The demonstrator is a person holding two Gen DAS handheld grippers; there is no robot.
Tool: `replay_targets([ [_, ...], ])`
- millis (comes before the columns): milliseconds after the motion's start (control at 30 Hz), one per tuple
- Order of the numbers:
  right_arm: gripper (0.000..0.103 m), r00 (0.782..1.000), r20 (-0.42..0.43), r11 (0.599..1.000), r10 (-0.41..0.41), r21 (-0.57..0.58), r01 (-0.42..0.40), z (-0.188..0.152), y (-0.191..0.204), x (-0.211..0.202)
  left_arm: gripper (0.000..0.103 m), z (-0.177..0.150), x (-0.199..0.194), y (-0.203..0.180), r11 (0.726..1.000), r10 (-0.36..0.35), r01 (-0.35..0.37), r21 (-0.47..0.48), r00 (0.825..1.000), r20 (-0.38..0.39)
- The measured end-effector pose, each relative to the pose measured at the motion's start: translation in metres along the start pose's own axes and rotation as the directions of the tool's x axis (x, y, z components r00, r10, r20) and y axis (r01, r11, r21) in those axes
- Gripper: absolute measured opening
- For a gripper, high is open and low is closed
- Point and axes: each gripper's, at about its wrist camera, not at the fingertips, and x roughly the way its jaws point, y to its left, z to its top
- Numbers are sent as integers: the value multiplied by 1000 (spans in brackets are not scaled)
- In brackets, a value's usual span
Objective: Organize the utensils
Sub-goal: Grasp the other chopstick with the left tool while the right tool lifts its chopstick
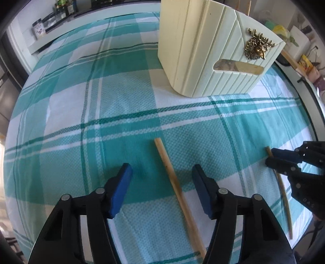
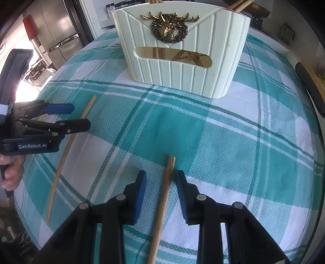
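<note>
Two wooden chopsticks lie on the teal plaid cloth. One chopstick point(image 1: 174, 180) lies between the open fingers of my left gripper point(image 1: 161, 172); it also shows in the right wrist view point(image 2: 67, 150), with the left gripper point(image 2: 79, 116) over it. The other chopstick point(image 2: 165, 195) lies between the open fingers of my right gripper point(image 2: 160, 177), close to the right pad. In the left wrist view this chopstick point(image 1: 284, 195) sits under the right gripper point(image 1: 269, 157). A cream utensil holder point(image 2: 182, 67) with a brass deer emblem stands behind, with several chopsticks inside.
The plaid cloth point(image 1: 101, 113) covers the table. The holder point(image 1: 203, 50) stands at the far side. Jars line a shelf point(image 1: 50, 18) at the back left. A steel fridge point(image 2: 59, 26) stands beyond the table's left edge.
</note>
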Motion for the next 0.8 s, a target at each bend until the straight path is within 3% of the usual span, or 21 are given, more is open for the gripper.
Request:
replay_targets([
  [33,9,1000,-4,1000,15,9,-15,3,-2,1,46,4,1,0,1000,4,-4,8,1000,-1],
  [100,7,999,1,998,46,37,-46,6,-9,2,11,8,2,-1,1000,20,-20,23,1000,1],
  [167,7,997,31,995,68,68,-70,6,-16,-3,6,10,2,2,1000,-10,10,8,1000,9],
  [300,7,985,151,989,85,108,-102,2,-24,-37,4,5,-24,6,999,-33,36,-26,994,107],
  [400,7,964,256,987,69,121,-102,-1,-29,-76,4,3,-61,10,995,-65,78,-59,978,198],
  [633,7,882,467,984,57,121,-128,-6,-33,-165,5,1,-154,5,990,-103,132,-42,909,404],
  [800,7,817,577,989,29,100,-106,-19,-22,-206,5,-3,-189,3,989,-117,149,-28,867,485],
])
